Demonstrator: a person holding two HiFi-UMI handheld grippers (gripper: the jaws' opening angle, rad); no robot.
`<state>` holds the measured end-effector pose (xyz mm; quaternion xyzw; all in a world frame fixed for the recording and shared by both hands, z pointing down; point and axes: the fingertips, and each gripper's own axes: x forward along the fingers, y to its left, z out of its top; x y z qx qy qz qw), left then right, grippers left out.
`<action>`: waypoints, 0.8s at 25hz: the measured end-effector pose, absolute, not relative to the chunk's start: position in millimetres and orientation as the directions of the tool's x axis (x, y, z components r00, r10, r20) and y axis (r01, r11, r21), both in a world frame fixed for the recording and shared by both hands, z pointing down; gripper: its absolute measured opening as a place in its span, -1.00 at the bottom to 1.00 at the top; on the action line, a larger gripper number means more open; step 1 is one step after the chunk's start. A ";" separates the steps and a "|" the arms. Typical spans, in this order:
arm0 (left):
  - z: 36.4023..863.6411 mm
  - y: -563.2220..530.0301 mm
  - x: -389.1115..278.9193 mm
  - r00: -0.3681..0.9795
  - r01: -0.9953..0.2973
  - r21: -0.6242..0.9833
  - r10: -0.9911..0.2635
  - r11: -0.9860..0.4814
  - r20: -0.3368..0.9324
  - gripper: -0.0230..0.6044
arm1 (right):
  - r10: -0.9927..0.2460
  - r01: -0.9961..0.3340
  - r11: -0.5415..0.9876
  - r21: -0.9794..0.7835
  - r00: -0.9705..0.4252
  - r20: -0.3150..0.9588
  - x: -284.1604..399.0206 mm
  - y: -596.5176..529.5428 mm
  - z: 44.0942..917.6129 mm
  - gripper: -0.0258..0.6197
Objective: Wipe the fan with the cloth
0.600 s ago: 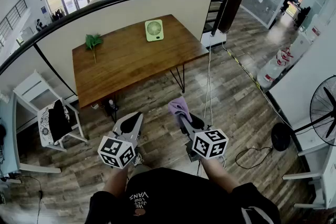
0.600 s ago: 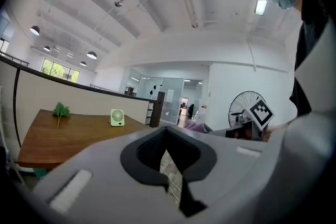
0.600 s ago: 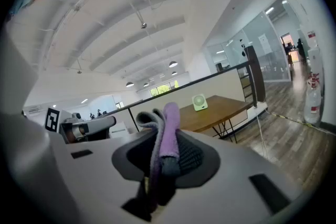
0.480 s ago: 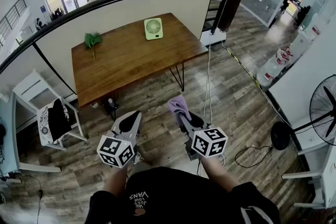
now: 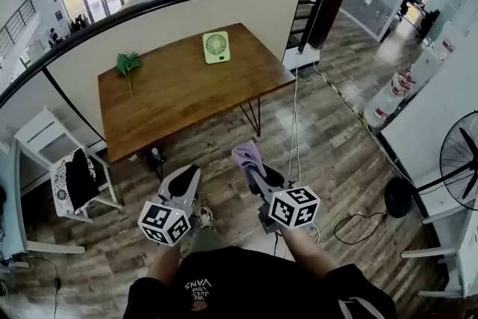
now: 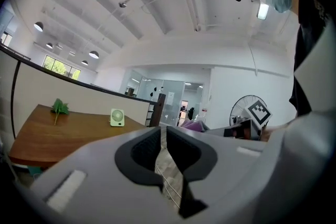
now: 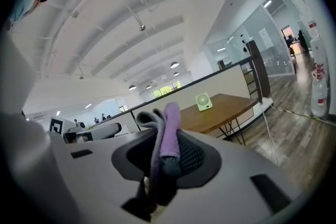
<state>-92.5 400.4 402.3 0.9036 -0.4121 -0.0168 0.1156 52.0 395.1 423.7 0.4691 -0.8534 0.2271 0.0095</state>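
A small pale-green fan (image 5: pixel 216 46) stands upright near the far edge of a brown wooden table (image 5: pixel 179 90), well ahead of both grippers; the fan (image 6: pixel 117 117) shows small in the left gripper view and the fan (image 7: pixel 203 102) in the right gripper view too. My right gripper (image 5: pixel 249 159) is shut on a purple cloth (image 5: pixel 246 155); the cloth (image 7: pixel 167 136) sticks up folded between its jaws. My left gripper (image 5: pixel 183 181) is held level beside it, jaws shut and nothing between them (image 6: pixel 161 155).
A green plant sprig (image 5: pixel 125 64) lies on the table's far left. A white chair (image 5: pixel 63 175) with dark clothing stands left of the table. A standing fan (image 5: pixel 459 160) and cables (image 5: pixel 295 123) are on the wooden floor at right. A curved partition wall (image 5: pixel 172 19) runs behind the table.
The table and fan have slid slightly left and down in the head view. Both grippers keep their pose, and the cloth stays clamped in the right one.
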 end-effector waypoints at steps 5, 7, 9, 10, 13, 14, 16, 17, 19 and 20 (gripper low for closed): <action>413.5 356.0 -97.6 0.691 -0.708 0.258 -0.721 -0.658 0.056 -0.70 | -0.808 -0.823 0.409 -0.394 -0.527 0.263 49.2 357.2 435.3 -0.62; 416.2 334.5 -99.6 0.707 -0.692 0.267 -0.704 -0.671 0.062 -0.51 | -0.813 -0.828 0.394 -0.398 -0.516 0.270 45.6 338.0 436.5 -0.62; 417.3 312.4 -102.1 0.728 -0.671 0.272 -0.683 -0.690 0.065 -0.51 | -0.821 -0.837 0.377 -0.397 -0.501 0.276 41.6 315.7 436.5 -0.62; 418.3 301.5 -104.0 0.736 -0.662 0.274 -0.673 -0.697 0.067 -0.51 | -0.824 -0.840 0.369 -0.397 -0.493 0.278 39.2 304.4 436.5 -0.62; 423.3 270.5 -112.3 0.752 -0.647 0.284 -0.654 -0.708 0.081 -0.51 | -0.832 -0.848 0.350 -0.398 -0.476 0.284 30.5 272.8 437.8 -0.62; 424.6 261.1 -114.8 0.756 -0.643 0.286 -0.649 -0.711 0.085 -0.51 | -0.834 -0.851 0.343 -0.399 -0.471 0.287 28.0 263.2 438.4 -0.62; 426.0 244.0 -119.6 0.765 -0.633 0.290 -0.638 -0.718 0.090 -0.51 | -0.839 -0.855 0.330 -0.401 -0.460 0.292 22.8 245.7 439.6 -0.62; 426.7 236.4 -122.1 0.770 -0.627 0.291 -0.631 -0.723 0.094 -0.51 | -0.841 -0.857 0.323 -0.402 -0.455 0.293 20.0 238.3 440.2 -0.62; 428.5 223.1 -125.7 0.785 -0.611 0.291 -0.610 -0.736 0.104 -0.51 | -0.847 -0.860 0.307 -0.407 -0.442 0.296 15.6 225.8 441.9 -0.62; 429.5 217.1 -126.3 0.793 -0.602 0.290 -0.599 -0.744 0.110 -0.51 | -0.849 -0.862 0.299 -0.409 -0.436 0.298 14.7 220.3 443.1 -0.62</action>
